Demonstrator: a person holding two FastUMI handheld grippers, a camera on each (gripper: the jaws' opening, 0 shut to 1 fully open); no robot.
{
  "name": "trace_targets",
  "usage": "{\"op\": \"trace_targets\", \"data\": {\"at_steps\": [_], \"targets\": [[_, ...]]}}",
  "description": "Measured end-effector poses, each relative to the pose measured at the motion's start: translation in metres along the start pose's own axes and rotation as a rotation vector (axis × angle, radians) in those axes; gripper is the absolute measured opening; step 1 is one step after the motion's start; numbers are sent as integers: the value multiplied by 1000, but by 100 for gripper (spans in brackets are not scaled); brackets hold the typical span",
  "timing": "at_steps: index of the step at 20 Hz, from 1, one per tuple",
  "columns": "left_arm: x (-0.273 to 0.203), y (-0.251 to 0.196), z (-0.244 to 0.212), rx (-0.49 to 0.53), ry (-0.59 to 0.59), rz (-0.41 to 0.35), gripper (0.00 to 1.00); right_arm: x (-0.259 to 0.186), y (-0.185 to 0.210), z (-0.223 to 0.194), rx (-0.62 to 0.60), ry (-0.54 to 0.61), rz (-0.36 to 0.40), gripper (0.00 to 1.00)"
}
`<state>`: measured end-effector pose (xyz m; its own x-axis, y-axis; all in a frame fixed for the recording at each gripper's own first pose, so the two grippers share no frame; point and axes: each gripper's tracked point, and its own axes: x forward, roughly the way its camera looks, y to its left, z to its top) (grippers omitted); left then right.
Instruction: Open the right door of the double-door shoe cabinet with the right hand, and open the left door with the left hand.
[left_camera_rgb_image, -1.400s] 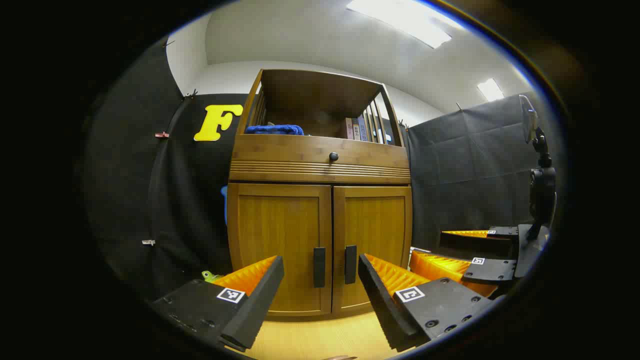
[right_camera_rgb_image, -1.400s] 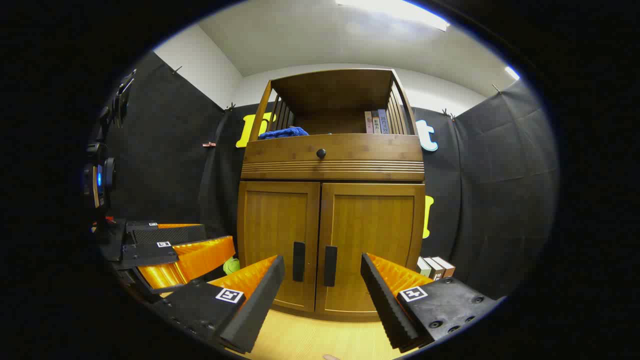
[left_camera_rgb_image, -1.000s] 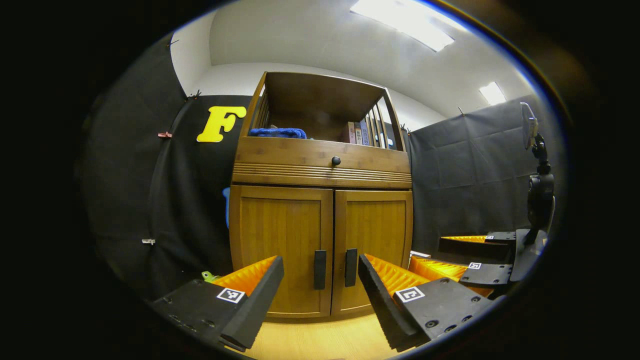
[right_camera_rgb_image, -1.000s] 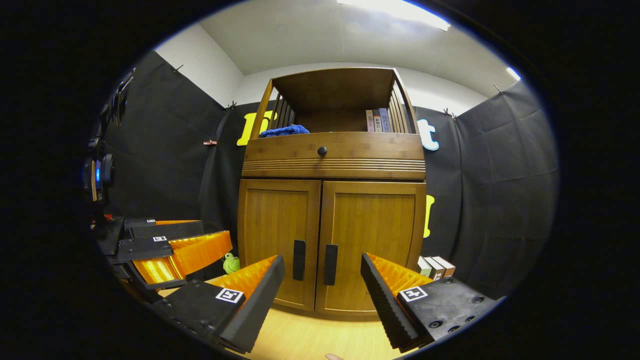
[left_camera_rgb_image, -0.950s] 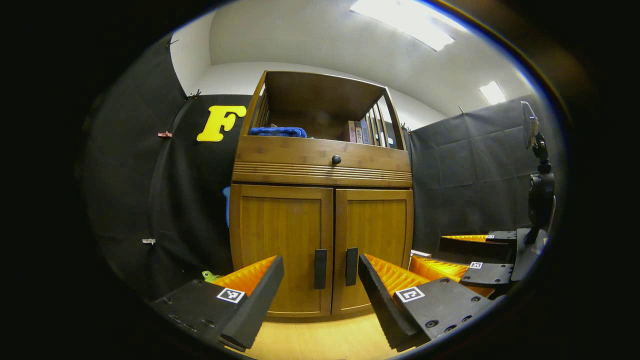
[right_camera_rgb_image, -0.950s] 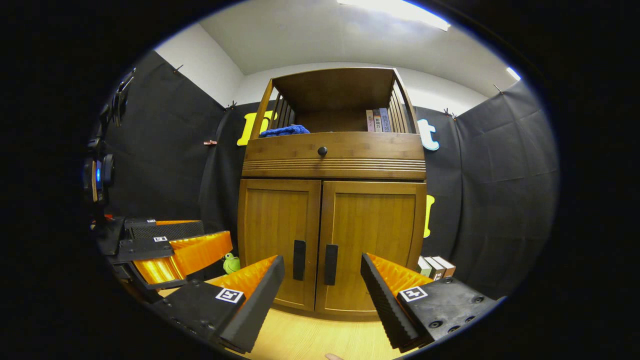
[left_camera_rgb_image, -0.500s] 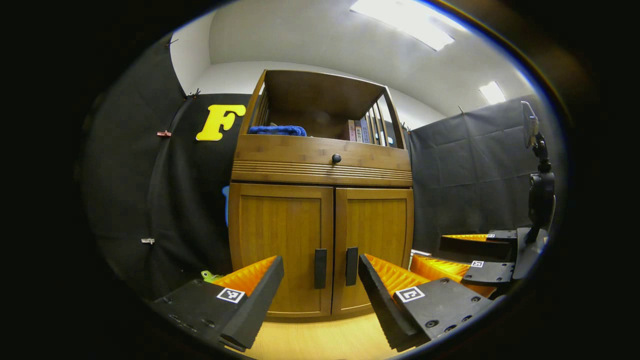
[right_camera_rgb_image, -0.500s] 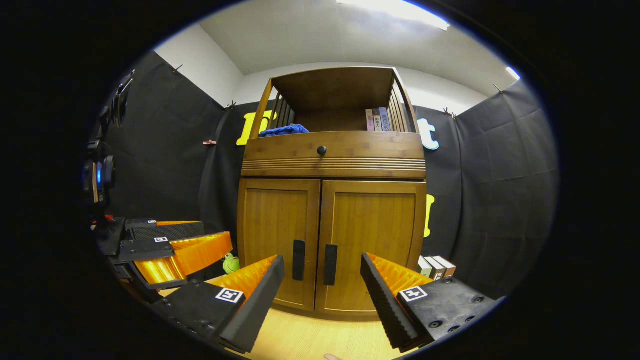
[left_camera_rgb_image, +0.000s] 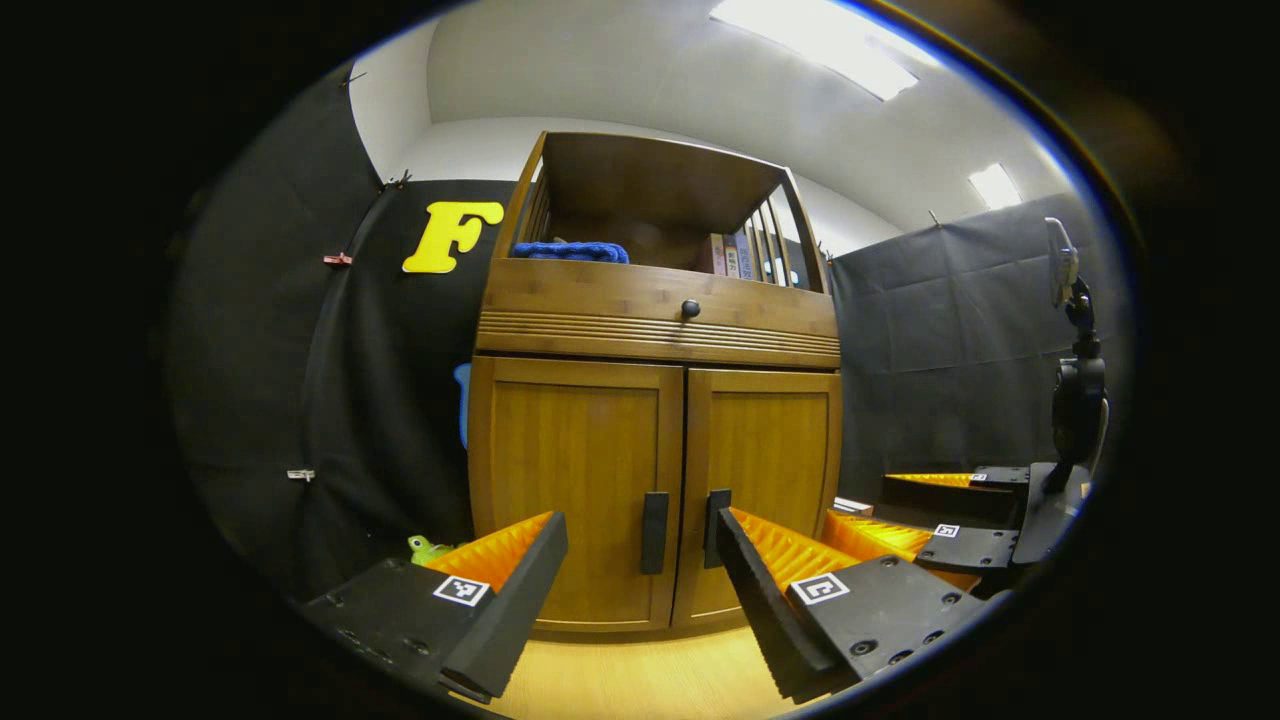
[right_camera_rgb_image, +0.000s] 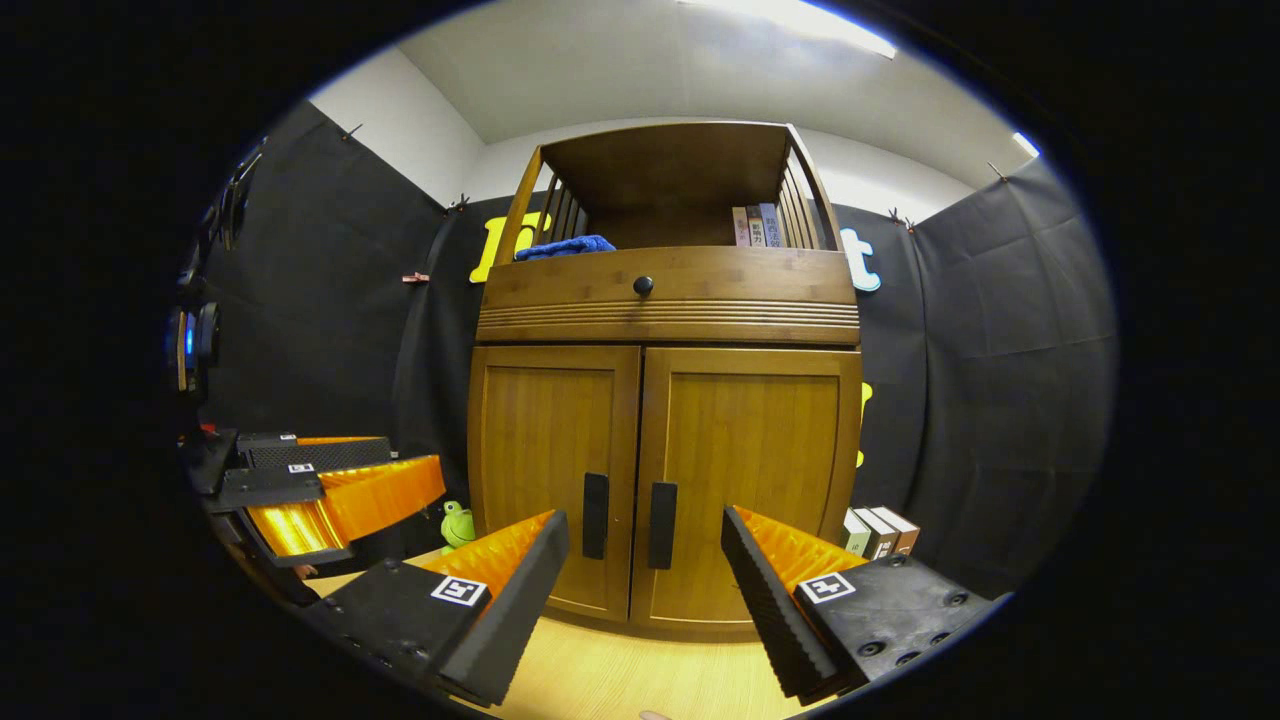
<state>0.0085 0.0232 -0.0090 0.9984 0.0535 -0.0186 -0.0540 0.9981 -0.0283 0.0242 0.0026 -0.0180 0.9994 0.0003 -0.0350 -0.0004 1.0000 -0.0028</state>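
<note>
Moved closer to the brown wooden double-door shoe cabinet (right_camera_rgb_image: 665, 440), both doors shut ahead, right gripper (right_camera_rgb_image: 645, 590) and left gripper (left_camera_rgb_image: 640, 590) with jaws wide, right black bar handle (right_camera_rgb_image: 662, 525) not yet reached.

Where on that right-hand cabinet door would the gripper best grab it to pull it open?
Probably the dark upright handle on the right door, next to the centre seam. It is a slim vertical bar, so the open right gripper should come straight at the front, one finger on each side of it, close, then pull back. The door panel itself is flat and offers no grip.
</note>
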Motion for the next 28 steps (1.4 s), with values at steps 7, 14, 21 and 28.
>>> {"op": "trace_targets", "data": {"at_steps": [7,14,21,28], "targets": [[6,-3,-13,36,41,-31,95,35,-1,-17,13,25,-11,97],[9,5,-6,19,-26,-62,95,86,-1,-51,25,75,-28,97],[14,18,-16,42,-21,-58,95,130,-5,-74,15,84,-67,98],[20,32,-19,37,-29,-30,93,164,-16,-100,18,103,-98,93]]}}
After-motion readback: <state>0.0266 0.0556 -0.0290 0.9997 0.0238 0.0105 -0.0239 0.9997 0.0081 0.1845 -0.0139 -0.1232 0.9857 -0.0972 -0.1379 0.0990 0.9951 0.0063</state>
